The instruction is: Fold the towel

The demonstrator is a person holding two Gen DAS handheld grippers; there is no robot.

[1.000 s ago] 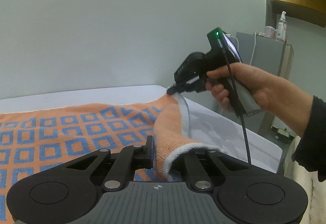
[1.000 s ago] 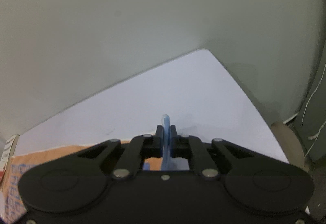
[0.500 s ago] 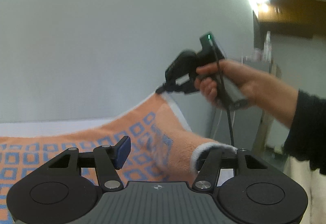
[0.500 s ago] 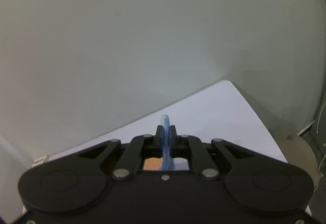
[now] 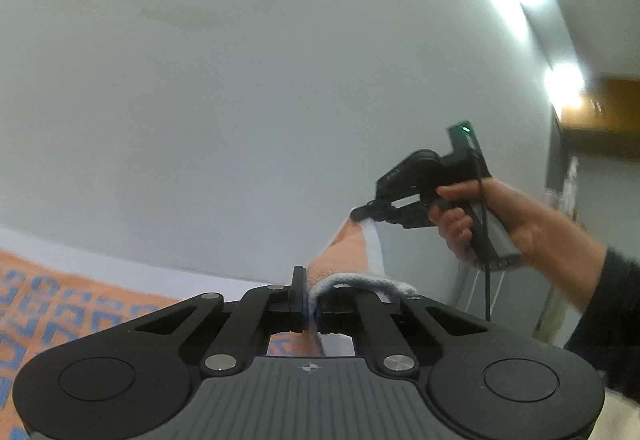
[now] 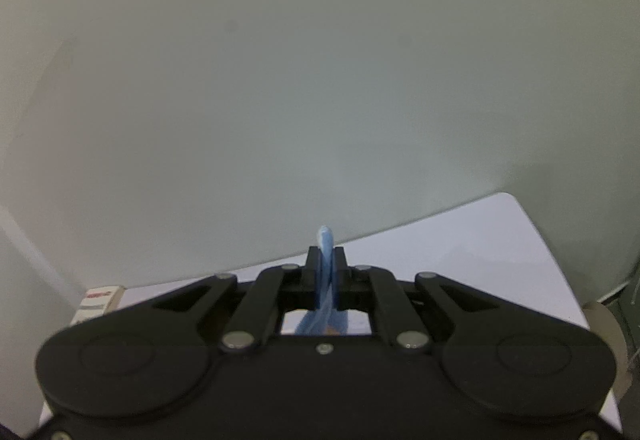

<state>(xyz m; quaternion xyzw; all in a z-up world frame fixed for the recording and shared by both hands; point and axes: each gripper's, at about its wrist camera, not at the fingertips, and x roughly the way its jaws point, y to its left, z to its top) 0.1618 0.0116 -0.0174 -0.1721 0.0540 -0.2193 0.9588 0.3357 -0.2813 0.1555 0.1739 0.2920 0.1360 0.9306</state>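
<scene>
we lift the towel edge, both corners pinched.
left hand-held gripper and right hand-held gripper clenched on cloth; uneven lifting could tug a corner free.

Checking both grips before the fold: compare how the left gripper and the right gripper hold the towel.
The left gripper pinches the towel at its white-trimmed edge, with orange pile showing beside the fingers; the right gripper pinches a thin blue strip that pokes past its fingertips. In the left wrist view the right gripper is higher, holding a raised corner, and the cloth slopes down to the left gripper. Both are shut on the towel.
</scene>
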